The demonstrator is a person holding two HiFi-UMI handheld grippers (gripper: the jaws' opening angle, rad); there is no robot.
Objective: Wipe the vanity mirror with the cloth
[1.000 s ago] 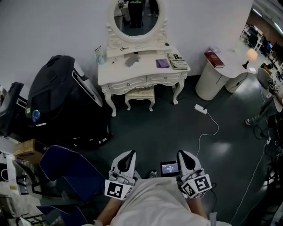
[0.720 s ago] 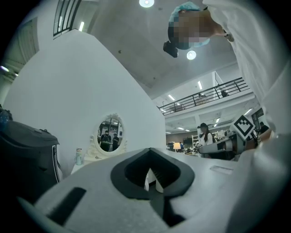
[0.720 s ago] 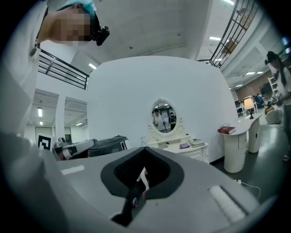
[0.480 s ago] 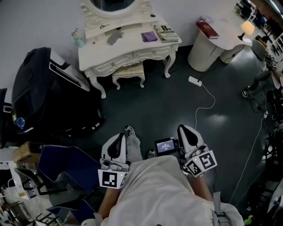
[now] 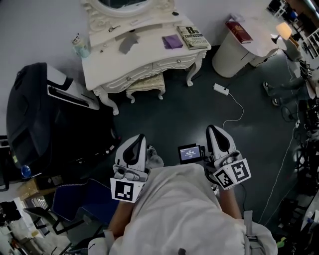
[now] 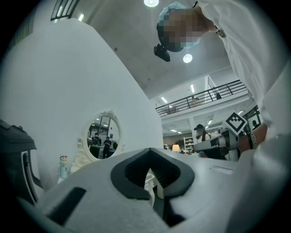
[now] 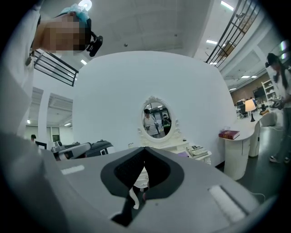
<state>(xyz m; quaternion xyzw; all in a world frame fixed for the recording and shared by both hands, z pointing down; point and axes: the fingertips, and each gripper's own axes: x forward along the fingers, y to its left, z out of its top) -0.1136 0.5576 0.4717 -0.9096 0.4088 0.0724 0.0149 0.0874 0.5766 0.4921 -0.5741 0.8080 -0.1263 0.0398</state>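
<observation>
Where the head view ends (top edge), the mirror (image 5: 124,4) is cropped.

One white surface (image 5: 149,56) stands by the wall. Above it there is one oval mirror (image 5: 119,4). On it I count one grey cloth (image 5: 128,44), one purple square thing (image 5: 173,41), one book (image 5: 193,37) and one small bottle (image 5: 79,46). Under it there is one stool (image 5: 144,83).

To the right of it stands one round white table (image 5: 234,56) with one red book (image 5: 235,31), so that makes two books. Further right shines one lamp (image 5: 283,31). Left of the surface sits one big black bag (image 5: 30,114).

On the floor in front of it lie one power strip (image 5: 221,89) and one white cable (image 5: 234,117). Well in front of it are two grippers, the left gripper (image 5: 138,139) and the right gripper (image 5: 213,131), with one small screen (image 5: 189,153) between them.
</observation>
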